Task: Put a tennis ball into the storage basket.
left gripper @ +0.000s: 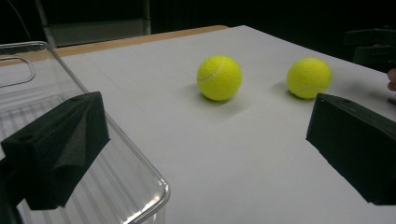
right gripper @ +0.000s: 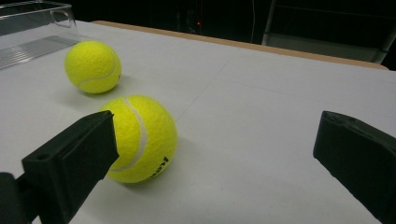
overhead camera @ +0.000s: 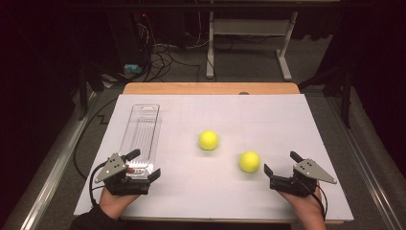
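Two hand-held grippers, black bodies. Left gripper [overhead camera: 143, 165]: grey three-cornered top plate with small screw holes, black cable looping off the rear, blunt wedge-shaped black foam jaws. Right gripper [overhead camera: 282, 163]: same build, thin black cable. Dark sleeve [overhead camera: 91, 221] at left wrist.

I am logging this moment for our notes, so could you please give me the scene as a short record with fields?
surface: white table top
container: clear plastic tray, lying flat at the left, nothing inside
balls: far tennis ball and near tennis ball, apart, both on the table
left gripper: open, jaws on either side of the tray's near end
right gripper: open, beside the near ball, holding nothing
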Action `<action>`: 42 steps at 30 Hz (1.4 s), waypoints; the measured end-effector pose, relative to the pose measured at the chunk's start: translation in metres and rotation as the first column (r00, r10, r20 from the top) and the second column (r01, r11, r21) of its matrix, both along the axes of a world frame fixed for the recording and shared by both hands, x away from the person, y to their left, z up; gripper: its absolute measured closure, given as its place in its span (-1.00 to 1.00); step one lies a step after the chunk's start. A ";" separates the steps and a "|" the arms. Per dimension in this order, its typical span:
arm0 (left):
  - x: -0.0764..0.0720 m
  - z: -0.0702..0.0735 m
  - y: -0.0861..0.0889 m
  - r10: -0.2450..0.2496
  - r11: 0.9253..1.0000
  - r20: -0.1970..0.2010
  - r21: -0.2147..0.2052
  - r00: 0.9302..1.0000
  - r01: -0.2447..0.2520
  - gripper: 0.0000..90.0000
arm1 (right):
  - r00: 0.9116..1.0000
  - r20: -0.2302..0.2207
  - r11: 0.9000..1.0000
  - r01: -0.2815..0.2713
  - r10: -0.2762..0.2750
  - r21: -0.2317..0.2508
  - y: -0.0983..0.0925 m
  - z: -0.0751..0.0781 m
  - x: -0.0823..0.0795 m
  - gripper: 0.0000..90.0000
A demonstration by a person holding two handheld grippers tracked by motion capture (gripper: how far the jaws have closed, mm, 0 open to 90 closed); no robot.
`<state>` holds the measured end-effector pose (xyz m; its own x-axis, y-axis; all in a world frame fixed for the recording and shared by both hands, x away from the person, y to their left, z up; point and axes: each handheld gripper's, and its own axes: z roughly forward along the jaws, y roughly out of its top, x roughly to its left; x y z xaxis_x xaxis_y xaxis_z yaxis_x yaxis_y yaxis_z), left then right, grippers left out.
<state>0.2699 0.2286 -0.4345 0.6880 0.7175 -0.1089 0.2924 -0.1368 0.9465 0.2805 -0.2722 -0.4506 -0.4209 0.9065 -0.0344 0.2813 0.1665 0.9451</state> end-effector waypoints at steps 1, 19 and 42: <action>0.000 0.000 -0.002 -0.007 1.000 0.000 0.004 1.000 0.007 -1.00 | 1.000 0.000 1.000 0.000 0.000 0.000 0.000 0.000 0.000 -1.00; -0.006 0.002 -0.033 -0.111 0.992 -0.015 0.059 0.994 0.111 -1.00 | 1.000 -0.013 1.000 -0.001 0.001 0.003 0.000 -0.001 0.001 -1.00; -0.004 -0.018 -0.069 -0.178 0.967 -0.122 0.164 0.976 0.197 -1.00 | 1.000 -0.016 1.000 -0.002 0.002 -0.001 0.001 -0.003 0.002 -1.00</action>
<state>0.2654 0.1598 -0.4530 0.8033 0.5911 -0.0730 0.3429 -0.3588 0.8682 0.2825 -0.2707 -0.4533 -0.4233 0.9056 -0.0283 0.2956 0.1676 0.9405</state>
